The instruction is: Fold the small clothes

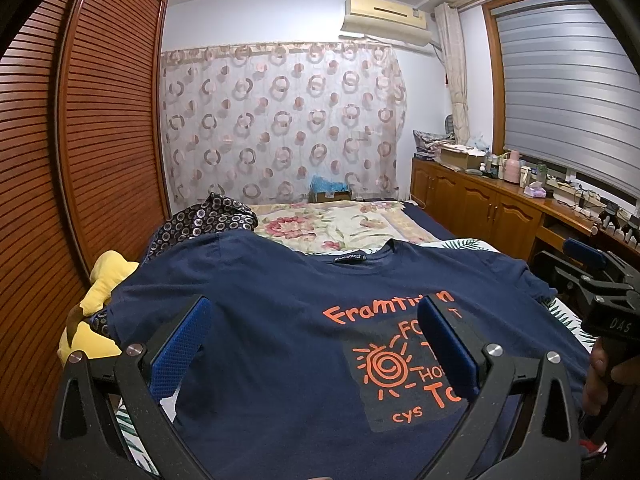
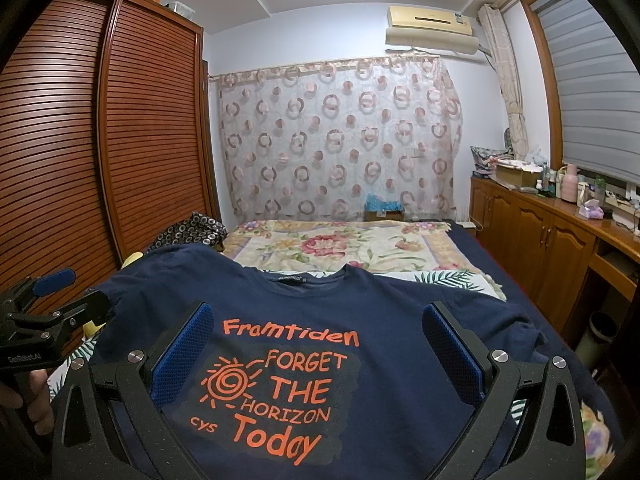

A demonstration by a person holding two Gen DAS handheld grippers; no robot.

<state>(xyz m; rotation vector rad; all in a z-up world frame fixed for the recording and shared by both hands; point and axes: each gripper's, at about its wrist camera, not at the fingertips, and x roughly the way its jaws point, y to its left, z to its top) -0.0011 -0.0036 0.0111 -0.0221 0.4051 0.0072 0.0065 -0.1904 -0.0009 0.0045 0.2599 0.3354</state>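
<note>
a navy t-shirt (image 2: 360,320) lay spread face up on the bed (image 2: 460,240), collar toward the floral blanket (image 2: 340,246). its orange print read "framtiden forget the horizon today", with "cys" beside it. the neck label was too small to read. the left tool (image 1: 316,344) and right tool (image 2: 318,350) both hovered over the shirt's chest, blue pads spread wide, pinching nothing. the left tool's body read "genrobot.ai".

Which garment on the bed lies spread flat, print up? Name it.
The navy T-shirt with orange lettering; the dark circle-patterned garment behind it and the yellow one are bunched up.
</note>
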